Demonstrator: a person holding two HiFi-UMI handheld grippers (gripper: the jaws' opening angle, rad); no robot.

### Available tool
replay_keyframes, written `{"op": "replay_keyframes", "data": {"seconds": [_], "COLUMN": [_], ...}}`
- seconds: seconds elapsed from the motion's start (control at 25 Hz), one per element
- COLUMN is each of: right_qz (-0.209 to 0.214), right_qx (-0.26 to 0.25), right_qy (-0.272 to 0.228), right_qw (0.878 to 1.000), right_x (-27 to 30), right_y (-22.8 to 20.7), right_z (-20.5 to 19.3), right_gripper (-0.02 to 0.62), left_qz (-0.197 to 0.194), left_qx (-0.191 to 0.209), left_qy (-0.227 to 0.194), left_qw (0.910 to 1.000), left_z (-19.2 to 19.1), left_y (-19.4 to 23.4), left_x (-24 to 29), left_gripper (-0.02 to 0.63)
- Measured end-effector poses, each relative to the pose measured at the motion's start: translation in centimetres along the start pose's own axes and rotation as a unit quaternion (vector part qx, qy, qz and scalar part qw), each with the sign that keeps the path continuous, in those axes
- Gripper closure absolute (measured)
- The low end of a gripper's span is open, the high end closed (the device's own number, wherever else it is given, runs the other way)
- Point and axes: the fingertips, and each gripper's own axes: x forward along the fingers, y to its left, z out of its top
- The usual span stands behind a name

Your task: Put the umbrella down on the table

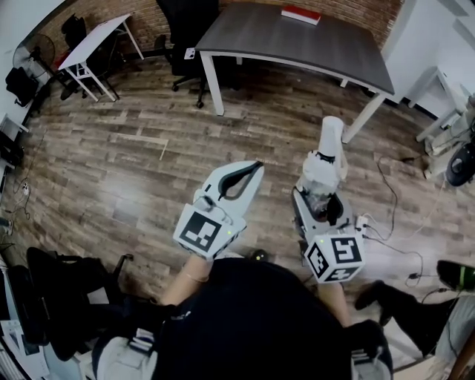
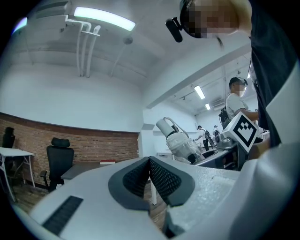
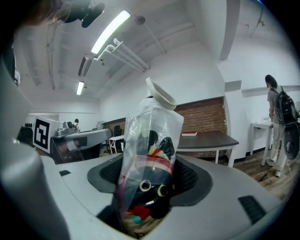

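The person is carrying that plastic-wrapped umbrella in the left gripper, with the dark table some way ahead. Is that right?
Not quite. The umbrella is clamped in the right gripper, not the left; the right gripper view shows it between those jaws. The left gripper has its jaws together on nothing. The dark table does lie ahead.

Surface (image 1: 297, 44), 12 o'clock: top mostly bare, red book (image 1: 300, 14) at far edge only.
Floor (image 1: 148, 156), 10 to 12 o'clock: open passage to the surface.
Obstacles: office chair (image 1: 182, 30), 11 o'clock, beside the surface's left end; white desk (image 1: 96, 41), 10 o'clock; cables (image 1: 389, 194), 3 o'clock.
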Motion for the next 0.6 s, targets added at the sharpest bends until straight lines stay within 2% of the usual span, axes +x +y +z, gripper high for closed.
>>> {"op": "replay_keyframes", "data": {"seconds": [0.32,0.6], "right_qz": [-0.004,-0.025], "right_qx": [0.027,0.042], "right_qy": [0.016,0.018], "right_qw": [1.000,0.999], "right_x": [0.3,2.4], "right_y": [-2.6,-5.2], "right_z": [-1.5,-1.3], "right_gripper": [0.307,0.307], "left_qz": [0.006,-0.025], "left_qx": [0.001,-0.002], "left_qy": [0.022,0.013], "left_qw": [0.9997,0.9996], "left_z": [-1.2,-1.6], "left_y": [0.3,1.9], "left_x": [1.8,6.0], "left_gripper": [0.604,0.604]}}
